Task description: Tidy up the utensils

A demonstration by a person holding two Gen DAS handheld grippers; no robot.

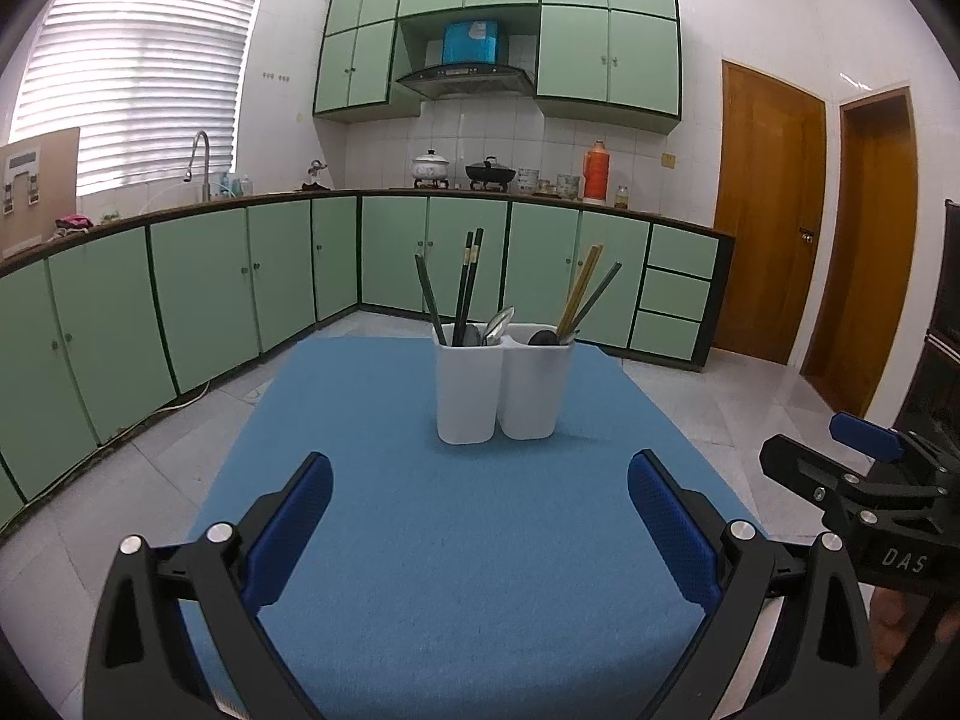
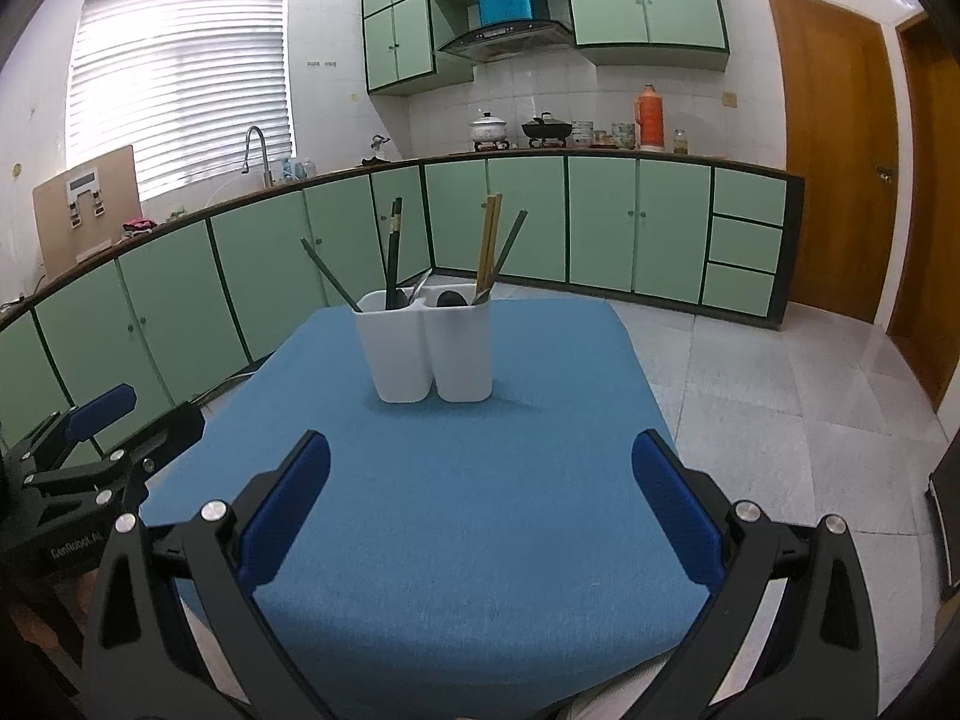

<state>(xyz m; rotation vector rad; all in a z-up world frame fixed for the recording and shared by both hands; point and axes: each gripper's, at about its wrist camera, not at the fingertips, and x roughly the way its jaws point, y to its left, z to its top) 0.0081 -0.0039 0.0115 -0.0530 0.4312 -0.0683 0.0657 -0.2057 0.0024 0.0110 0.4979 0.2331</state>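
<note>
So the biggest thing is the table with the blue cloth [image 1: 456, 570], and I'll place everything off the white two-cup utensil holder [image 1: 503, 387] that stands upright toward the cloth's far end. It's two compartments touching side by side.

Left compartment of the holder: a pair of dark chopsticks [image 1: 467, 282] standing nearly upright, one more dark green chopstick [image 1: 429, 299] leaning out to the left, and a metal spoon [image 1: 498, 324] with its bowl poking above the rim next to the divider. Right compartment: a pair of light wooden chopsticks [image 1: 579, 287], a single dark green stick [image 1: 597, 294] leaning right, and a black spoon [image 1: 543, 337] whose bowl barely clears the rim. The cloth around the holder is bare.

Left gripper [image 1: 480, 531] hovers over the near part of the cloth, on the camera side of the holder and well apart from it, blue pads spread wide with nothing between them. Right gripper [image 2: 480, 516] is the same deal: near side of the holder, jaws gaping wide, holding nothing. From the left camera you can see it off to the right of the holder, past the cloth's edge.

Behind the holder, further back, are the green cabinets [image 1: 282, 276].
</note>
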